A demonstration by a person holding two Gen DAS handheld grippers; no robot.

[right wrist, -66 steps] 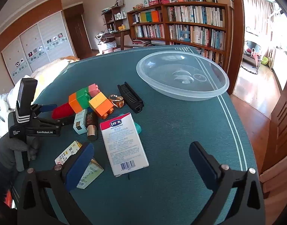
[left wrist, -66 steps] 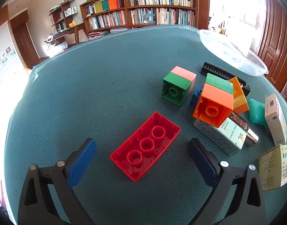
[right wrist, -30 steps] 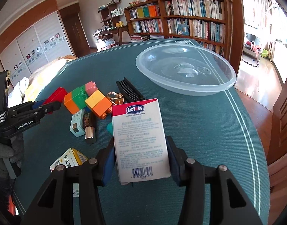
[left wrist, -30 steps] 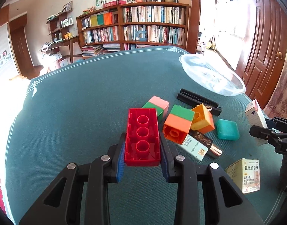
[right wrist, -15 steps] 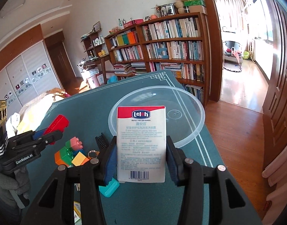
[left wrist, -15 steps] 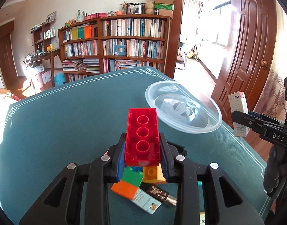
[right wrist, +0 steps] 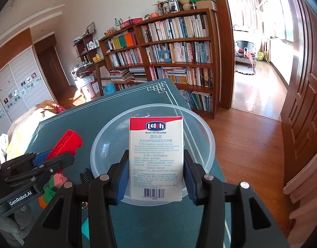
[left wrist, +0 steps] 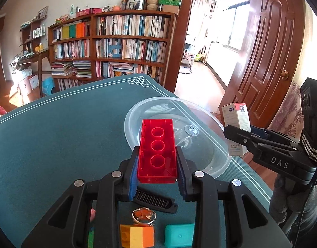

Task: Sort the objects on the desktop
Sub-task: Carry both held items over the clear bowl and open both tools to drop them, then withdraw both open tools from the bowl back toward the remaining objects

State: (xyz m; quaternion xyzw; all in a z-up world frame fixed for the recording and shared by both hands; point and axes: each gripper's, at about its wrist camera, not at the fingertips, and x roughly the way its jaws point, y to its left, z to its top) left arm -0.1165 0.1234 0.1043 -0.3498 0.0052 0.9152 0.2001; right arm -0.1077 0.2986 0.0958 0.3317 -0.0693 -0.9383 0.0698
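Red brick (left wrist: 157,155), one piece with three round sockets showing, sits centre frame in the left wrist view, clamped between the left gripper's (left wrist: 157,175) narrowly spread jaws above one clear bowl (left wrist: 212,161) on the green worktop (left wrist: 65,140). Below lie one black comb (left wrist: 154,201), one ring (left wrist: 144,216), one teal case (left wrist: 179,236).

Right wrist view: the right gripper's (right wrist: 156,173) jaws pinch one white carton (right wrist: 156,157) at centre, over that bowl (right wrist: 201,136); the brick (right wrist: 65,144) shows at left.
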